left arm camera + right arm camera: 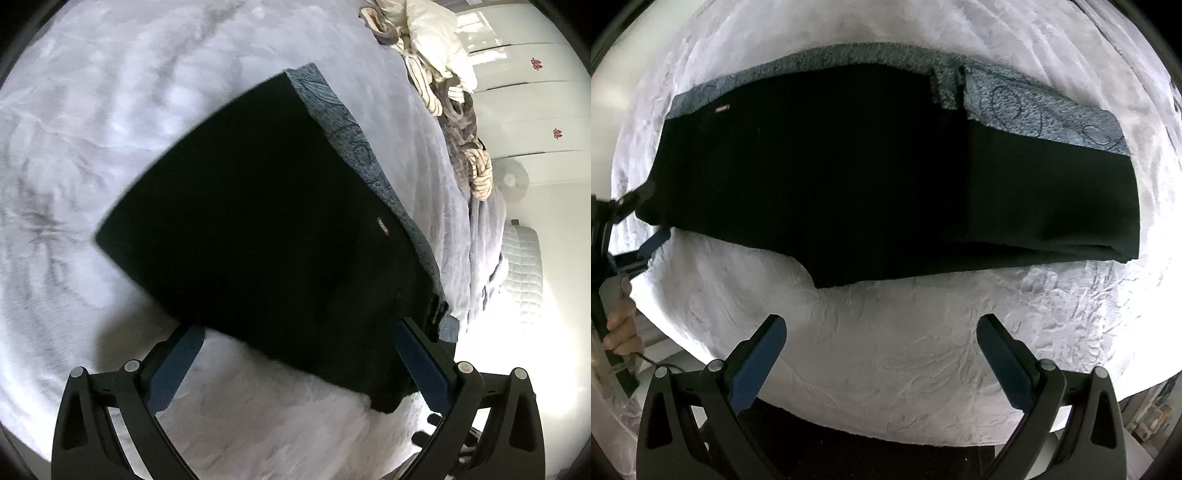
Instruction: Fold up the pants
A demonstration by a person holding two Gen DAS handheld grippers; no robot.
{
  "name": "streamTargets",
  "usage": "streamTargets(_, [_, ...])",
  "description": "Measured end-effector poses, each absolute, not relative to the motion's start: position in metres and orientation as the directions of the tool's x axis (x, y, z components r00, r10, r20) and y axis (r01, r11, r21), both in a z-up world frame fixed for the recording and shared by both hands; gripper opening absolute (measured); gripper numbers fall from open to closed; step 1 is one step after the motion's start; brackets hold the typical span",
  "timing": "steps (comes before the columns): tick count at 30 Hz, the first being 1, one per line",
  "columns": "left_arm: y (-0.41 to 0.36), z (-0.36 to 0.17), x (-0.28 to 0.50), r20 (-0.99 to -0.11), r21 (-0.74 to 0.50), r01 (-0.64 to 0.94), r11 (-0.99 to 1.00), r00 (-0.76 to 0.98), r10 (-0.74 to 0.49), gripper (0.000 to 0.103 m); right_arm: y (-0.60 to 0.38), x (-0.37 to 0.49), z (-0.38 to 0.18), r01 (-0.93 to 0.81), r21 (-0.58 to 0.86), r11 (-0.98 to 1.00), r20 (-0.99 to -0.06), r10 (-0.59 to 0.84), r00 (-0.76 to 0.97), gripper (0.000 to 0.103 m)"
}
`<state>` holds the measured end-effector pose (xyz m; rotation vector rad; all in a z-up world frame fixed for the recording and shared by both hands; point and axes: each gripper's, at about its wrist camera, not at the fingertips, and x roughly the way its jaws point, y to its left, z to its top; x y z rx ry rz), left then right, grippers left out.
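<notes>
On the pale blanket (886,350) the black pants (849,177) lie flat, legs stacked over a blue patterned cloth (1034,107). My left gripper (299,354) gapes wide at the waist end, right gripper (882,354) wide open, empty, hanging back. I'd pinch both layers before folding.

— What do the pants (849,177) look like?
— Black, with a blue patterned strip along the far edge and a small tag.
— How do they lie?
— Flat on the pale bed, stretched sideways, one end folded over double.
</notes>
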<state>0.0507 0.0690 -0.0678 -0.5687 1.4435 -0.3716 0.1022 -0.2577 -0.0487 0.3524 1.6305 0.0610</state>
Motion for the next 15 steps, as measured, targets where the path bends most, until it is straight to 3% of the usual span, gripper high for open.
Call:
streamTargets(7, [0.064, -0.071, 0.062, -0.846, -0.532, -0.131, 0.836, 0.119, -0.52, 0.103, -0.253, 0.108, -0.051, 0.178, 0.248, 0.952, -0.964, 0.26, -0.05, 0.103])
streamTargets(12, [0.049, -0.028, 0.055, -0.82, -0.547, -0.008, 0.837, 0.209, -0.534, 0.103, -0.257, 0.122, -0.043, 0.174, 0.27, 0.947, -0.961, 0.276, -0.015, 0.103])
streamTargets(15, [0.038, -0.034, 0.061, -0.866, -0.468, -0.007, 0.884, 0.202, -0.457, 0.099, -0.259, 0.135, -0.037, 0.163, 0.294, 0.942, -0.955, 0.295, 0.021, 0.103])
